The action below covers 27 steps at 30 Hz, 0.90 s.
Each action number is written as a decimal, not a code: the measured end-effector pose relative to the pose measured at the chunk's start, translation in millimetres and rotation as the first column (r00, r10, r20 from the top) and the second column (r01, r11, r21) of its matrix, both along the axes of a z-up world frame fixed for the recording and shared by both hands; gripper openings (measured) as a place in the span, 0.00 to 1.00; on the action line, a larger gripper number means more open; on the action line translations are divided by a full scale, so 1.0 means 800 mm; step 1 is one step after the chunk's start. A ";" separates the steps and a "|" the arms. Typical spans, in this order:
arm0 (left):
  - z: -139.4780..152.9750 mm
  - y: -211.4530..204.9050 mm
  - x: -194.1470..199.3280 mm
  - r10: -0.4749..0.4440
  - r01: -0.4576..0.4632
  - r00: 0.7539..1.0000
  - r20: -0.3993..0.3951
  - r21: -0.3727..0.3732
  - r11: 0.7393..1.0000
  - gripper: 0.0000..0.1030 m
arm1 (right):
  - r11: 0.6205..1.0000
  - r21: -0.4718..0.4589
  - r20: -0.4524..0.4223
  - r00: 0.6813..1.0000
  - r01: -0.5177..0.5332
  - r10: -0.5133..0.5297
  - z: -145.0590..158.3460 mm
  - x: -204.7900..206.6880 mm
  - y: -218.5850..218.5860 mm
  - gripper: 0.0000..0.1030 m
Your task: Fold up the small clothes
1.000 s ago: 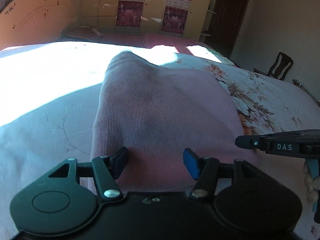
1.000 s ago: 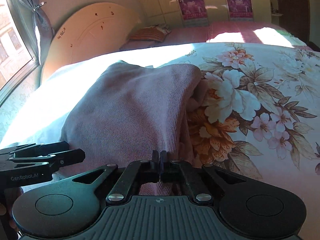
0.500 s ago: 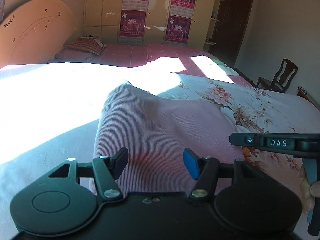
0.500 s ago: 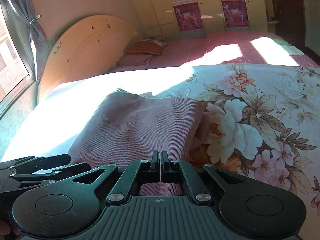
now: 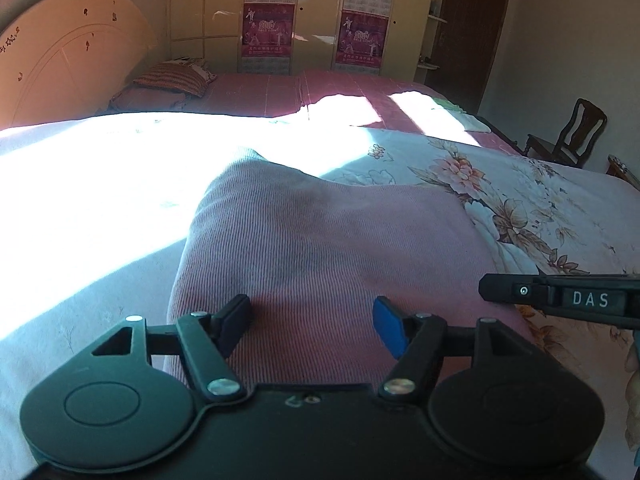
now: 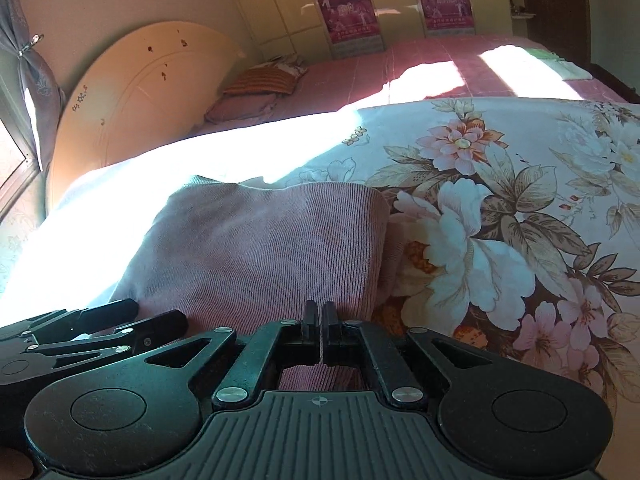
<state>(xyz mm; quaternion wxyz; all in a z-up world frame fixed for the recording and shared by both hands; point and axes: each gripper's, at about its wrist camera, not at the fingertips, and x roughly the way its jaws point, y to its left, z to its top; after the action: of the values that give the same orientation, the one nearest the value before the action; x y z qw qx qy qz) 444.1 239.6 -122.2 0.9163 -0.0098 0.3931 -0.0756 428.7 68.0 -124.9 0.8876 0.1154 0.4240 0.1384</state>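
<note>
A pink ribbed garment (image 5: 328, 248) lies folded on the bed, its near edge under both grippers; it also shows in the right wrist view (image 6: 260, 252). My left gripper (image 5: 312, 326) is open, its jaws wide apart just above the garment's near edge, holding nothing. My right gripper (image 6: 319, 326) is shut, its jaws together over the garment's near right edge; whether cloth is pinched between them is not visible. The right gripper's side shows in the left wrist view (image 5: 560, 298), and the left gripper in the right wrist view (image 6: 92, 332).
The bed has a floral quilt (image 6: 500, 220) on the right and a pale sunlit sheet (image 5: 92, 184) on the left. A curved headboard (image 6: 144, 92), pillows (image 5: 172, 80) and wardrobes (image 5: 312, 12) stand behind. A wooden chair (image 5: 572, 136) stands at the far right.
Both grippers have pulled back and tilted up, so the garment sits lower and farther in both views. The left stays open and the right stays shut.
</note>
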 end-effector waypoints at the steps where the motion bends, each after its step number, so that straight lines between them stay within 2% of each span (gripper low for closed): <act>1: 0.001 0.000 -0.002 0.002 -0.002 1.000 -0.007 -0.002 1.000 0.68 | 1.000 -0.002 0.015 1.000 0.003 -0.003 0.006 -0.010 0.000 0.24; 2: 0.001 -0.002 -0.002 0.004 -0.004 1.000 -0.015 -0.004 1.000 0.70 | 1.000 -0.010 0.025 1.000 0.008 -0.008 0.010 -0.021 -0.001 0.57; 3: 0.002 -0.002 -0.003 0.003 -0.003 1.000 -0.021 -0.003 1.000 0.71 | 1.000 -0.018 0.038 0.999 0.006 -0.005 0.013 -0.030 0.000 0.67; 5: 0.002 -0.005 -0.008 -0.001 0.001 1.000 -0.024 0.008 1.000 0.74 | 0.998 -0.059 0.046 0.999 -0.018 0.020 0.016 -0.053 0.006 0.67; 7: 0.000 -0.012 -0.008 -0.001 0.003 1.000 -0.025 0.055 0.998 0.75 | 0.995 -0.101 0.043 0.999 -0.009 0.014 0.007 -0.069 0.007 0.67; 10: -0.004 -0.025 -0.012 -0.013 0.016 1.000 -0.020 0.115 0.993 0.76 | 0.988 -0.157 -0.036 0.999 0.013 -0.019 -0.027 -0.074 0.002 0.67; 13: -0.003 -0.034 -0.017 0.001 0.003 1.000 -0.024 0.157 0.988 0.76 | 0.994 -0.096 -0.058 0.996 0.057 -0.062 -0.039 -0.076 -0.015 0.66; 15: 0.002 -0.037 -0.020 0.022 -0.017 0.999 -0.030 0.166 0.986 0.76 | 0.993 -0.102 -0.061 0.996 0.064 -0.070 -0.036 -0.077 -0.013 0.66; 23: 0.026 -0.041 -0.064 0.107 -0.112 0.994 0.037 0.216 0.970 0.75 | 0.999 -0.049 -0.037 0.999 0.000 -0.002 0.005 -0.118 -0.006 0.67; 25: 0.037 -0.042 -0.084 0.114 -0.121 0.992 0.043 0.237 0.964 0.75 | 1.000 -0.013 -0.058 0.998 -0.023 0.022 0.013 -0.129 -0.010 0.67; 27: 0.051 -0.042 -0.105 0.119 -0.126 0.992 0.042 0.256 0.958 0.75 | 0.997 0.055 -0.098 0.993 -0.063 0.068 0.018 -0.142 -0.016 0.74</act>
<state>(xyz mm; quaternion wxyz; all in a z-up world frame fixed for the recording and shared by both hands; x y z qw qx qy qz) 360.0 205.9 -81.6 0.9178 0.0865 0.3860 0.0329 315.5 55.2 -110.2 0.8571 0.1312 0.4675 0.1723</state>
